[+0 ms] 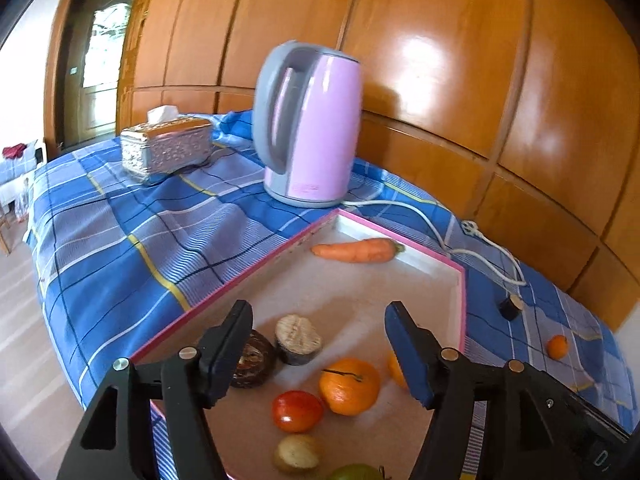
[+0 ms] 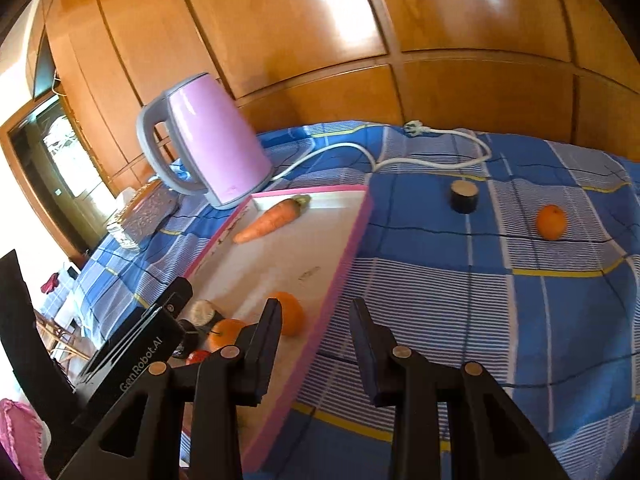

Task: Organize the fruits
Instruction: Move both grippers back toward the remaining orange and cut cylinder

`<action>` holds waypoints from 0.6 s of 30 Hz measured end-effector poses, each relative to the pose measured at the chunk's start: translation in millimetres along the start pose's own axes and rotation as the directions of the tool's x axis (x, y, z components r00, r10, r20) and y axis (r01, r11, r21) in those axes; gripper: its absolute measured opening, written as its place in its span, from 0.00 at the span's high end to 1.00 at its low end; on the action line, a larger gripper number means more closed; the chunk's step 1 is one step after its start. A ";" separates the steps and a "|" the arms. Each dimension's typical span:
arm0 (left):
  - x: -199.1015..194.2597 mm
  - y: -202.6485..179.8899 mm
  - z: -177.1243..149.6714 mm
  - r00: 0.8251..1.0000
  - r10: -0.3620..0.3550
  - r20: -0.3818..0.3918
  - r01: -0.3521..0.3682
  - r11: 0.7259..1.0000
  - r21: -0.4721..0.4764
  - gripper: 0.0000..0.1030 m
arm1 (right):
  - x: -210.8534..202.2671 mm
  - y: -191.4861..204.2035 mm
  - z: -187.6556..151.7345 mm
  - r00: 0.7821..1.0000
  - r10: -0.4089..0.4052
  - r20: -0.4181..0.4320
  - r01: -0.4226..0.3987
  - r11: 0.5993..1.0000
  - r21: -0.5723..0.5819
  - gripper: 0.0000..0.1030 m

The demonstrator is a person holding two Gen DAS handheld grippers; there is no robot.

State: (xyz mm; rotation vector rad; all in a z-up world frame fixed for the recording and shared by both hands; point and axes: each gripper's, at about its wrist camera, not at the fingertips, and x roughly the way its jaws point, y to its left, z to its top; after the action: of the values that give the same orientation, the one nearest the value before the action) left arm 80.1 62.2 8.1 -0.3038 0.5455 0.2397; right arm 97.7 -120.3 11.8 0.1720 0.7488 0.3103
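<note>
The left gripper (image 1: 320,344) hangs tilted down over the pink-rimmed tray (image 1: 462,300), jaws spread and empty above an orange (image 1: 349,386) and tomato (image 1: 297,411), while the right gripper (image 2: 316,328), also gaping and empty, straddles the tray's right rim, well apart from the loose orange on the cloth (image 2: 551,222)

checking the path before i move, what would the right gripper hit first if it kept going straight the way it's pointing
Probably bare tablecloth. The open right gripper aims just outside the tray's pink rim, over cloth with nothing on it. The dark round piece lies further along and to the right, likely off the line, though depth is unclear.
</note>
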 end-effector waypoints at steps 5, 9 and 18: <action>-3.0 -14.4 -3.9 1.000 -0.025 -0.004 0.026 0.998 0.057 0.33 | -6.3 -8.7 -5.7 0.999 -0.037 0.003 0.037 0.999 -0.022 0.65; -5.8 -22.4 -6.1 0.999 -0.045 -0.002 0.045 0.995 0.087 0.33 | -11.2 -18.3 -9.1 0.998 -0.069 0.005 0.069 0.997 -0.023 0.65; -8.2 -43.9 -13.5 0.997 -0.078 -0.027 0.081 0.982 0.172 0.33 | -17.7 -49.7 -13.1 0.989 -0.151 0.004 0.151 0.988 0.007 0.65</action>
State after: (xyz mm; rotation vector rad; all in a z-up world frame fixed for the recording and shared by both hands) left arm 80.2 15.7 11.2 -0.1586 0.5690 0.1106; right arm 87.2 -172.4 0.7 0.1214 0.7538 0.1631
